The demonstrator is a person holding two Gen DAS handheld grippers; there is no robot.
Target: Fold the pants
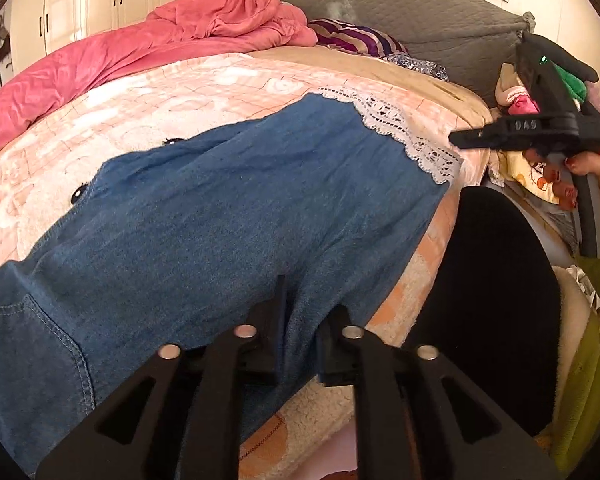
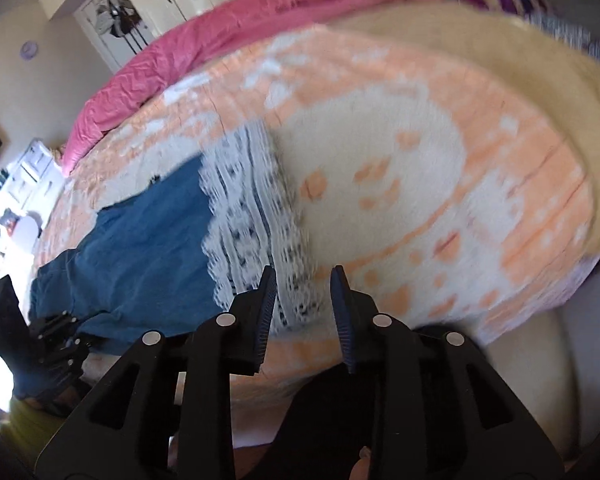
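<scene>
The blue denim pants (image 1: 228, 208) lie spread flat on my bed's peach blanket (image 1: 112, 108), white lace hem (image 1: 400, 136) toward the headboard side. My left tool (image 1: 300, 312) sits low over the pants near the bed's edge, its jaws narrowly apart with denim showing between them; I cannot tell whether it grips the cloth. My right tool (image 2: 304, 280) hangs with jaws apart and nothing between them, just in front of the lace hem. A pink quilt (image 1: 180, 36) is bunched along the far side.
</scene>
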